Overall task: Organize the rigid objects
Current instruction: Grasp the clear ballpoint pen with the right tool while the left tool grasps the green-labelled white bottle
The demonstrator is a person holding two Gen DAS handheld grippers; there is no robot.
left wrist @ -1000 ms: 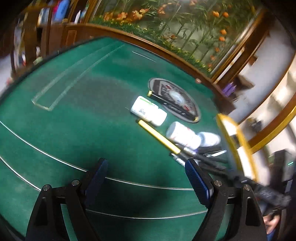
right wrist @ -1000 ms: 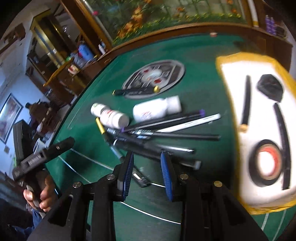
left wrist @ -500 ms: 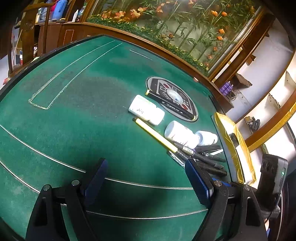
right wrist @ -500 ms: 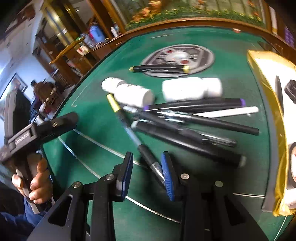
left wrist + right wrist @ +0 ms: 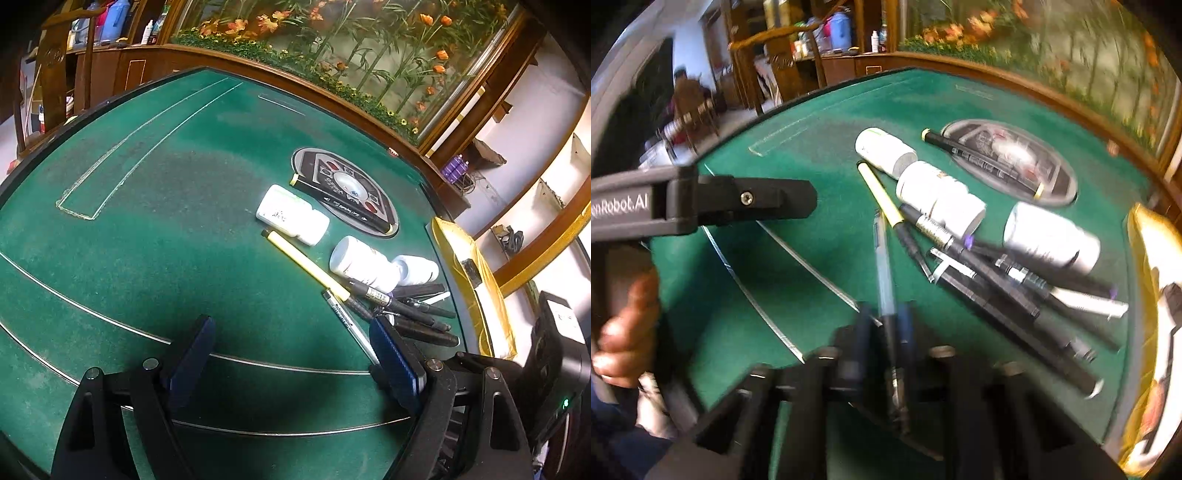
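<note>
A heap of pens (image 5: 1004,280) and three white bottles lie on the green felt table (image 5: 820,122). My right gripper (image 5: 884,321) is shut on a clear-barrelled pen (image 5: 884,266), its barrel pointing away toward the heap. A yellow pen (image 5: 882,195) lies beside it. My left gripper (image 5: 291,350) is open and empty above bare felt, left of the heap. In the left wrist view the yellow pen (image 5: 306,264), the white bottles (image 5: 291,214) (image 5: 364,264) and the clear pen (image 5: 347,325) lie ahead to the right.
A yellow-edged white tray (image 5: 1152,266) with dark items sits at the table's right edge; it also shows in the left wrist view (image 5: 469,280). A round grey emblem (image 5: 343,192) with a black marker (image 5: 340,203) across it lies beyond the bottles. A wooden rim bounds the table.
My right gripper moved in over the pen heap and closed on the clear pen. The left gripper stayed open and almost still.
</note>
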